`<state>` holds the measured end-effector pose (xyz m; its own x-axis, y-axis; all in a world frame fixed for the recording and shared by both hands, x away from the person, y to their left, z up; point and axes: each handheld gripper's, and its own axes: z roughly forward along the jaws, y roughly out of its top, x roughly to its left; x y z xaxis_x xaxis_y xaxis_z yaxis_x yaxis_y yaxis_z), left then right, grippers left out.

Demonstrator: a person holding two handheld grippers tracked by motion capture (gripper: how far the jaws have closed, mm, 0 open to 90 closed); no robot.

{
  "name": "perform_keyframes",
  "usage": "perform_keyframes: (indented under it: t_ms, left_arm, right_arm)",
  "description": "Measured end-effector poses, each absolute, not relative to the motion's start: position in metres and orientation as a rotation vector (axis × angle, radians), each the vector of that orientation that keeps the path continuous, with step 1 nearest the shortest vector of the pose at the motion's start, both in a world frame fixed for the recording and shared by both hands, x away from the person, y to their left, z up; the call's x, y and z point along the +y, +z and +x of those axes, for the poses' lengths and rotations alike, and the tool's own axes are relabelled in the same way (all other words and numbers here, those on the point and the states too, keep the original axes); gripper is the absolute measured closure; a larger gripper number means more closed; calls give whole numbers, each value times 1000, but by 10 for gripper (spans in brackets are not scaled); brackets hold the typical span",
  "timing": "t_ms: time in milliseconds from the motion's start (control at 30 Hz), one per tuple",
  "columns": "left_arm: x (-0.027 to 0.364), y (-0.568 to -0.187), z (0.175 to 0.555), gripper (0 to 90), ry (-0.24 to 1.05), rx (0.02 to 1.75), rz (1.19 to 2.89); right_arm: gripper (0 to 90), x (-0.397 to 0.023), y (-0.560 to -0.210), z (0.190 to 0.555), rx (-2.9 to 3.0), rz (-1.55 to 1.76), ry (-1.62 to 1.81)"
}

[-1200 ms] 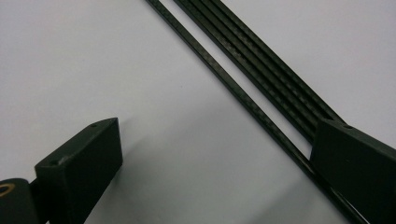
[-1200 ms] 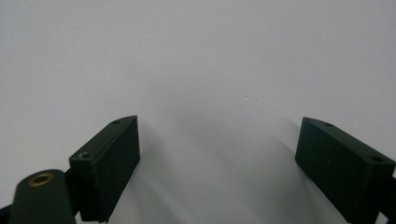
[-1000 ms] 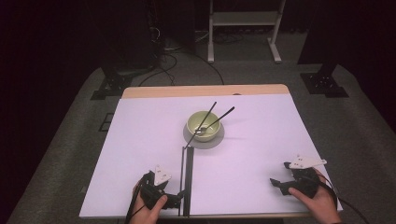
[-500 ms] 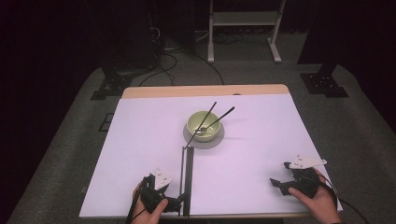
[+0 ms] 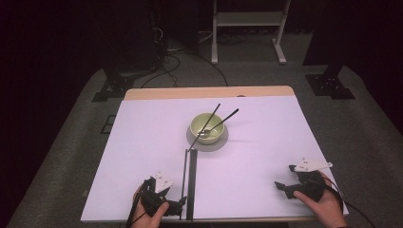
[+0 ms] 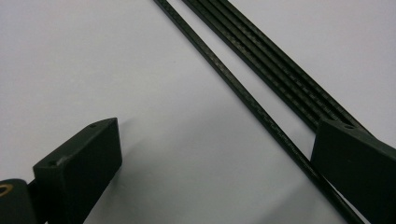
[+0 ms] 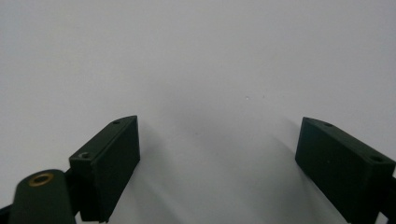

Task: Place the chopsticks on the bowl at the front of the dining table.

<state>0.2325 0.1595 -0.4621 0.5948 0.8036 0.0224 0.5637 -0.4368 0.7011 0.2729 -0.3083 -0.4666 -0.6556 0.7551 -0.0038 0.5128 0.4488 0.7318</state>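
Near edge: L gripper (image 5: 178, 205) lay low on the surface (image 5: 142, 142), jaws apart w/ a loose rod (image 6: 243, 100) between them, likely lined up to grip it; rod bundle (image 6: 280, 74) just beside. R gripper (image 5: 281, 186) rested well apart, jaws wide, empty, prob. idle. Farther: bowl (image 5: 207, 127) on plate (image 5: 207, 143), mid-surface, two rods (image 5: 223, 118) leaning in it.
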Motion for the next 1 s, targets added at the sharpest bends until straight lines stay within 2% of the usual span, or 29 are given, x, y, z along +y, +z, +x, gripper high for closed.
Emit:
perform_keyframes:
  t_ms: [1000]
  left_arm:
    - [187,-460,237,9,494,1130,2154]
  right_arm:
    - [122,-308,-467,273,2376,1081,1032]
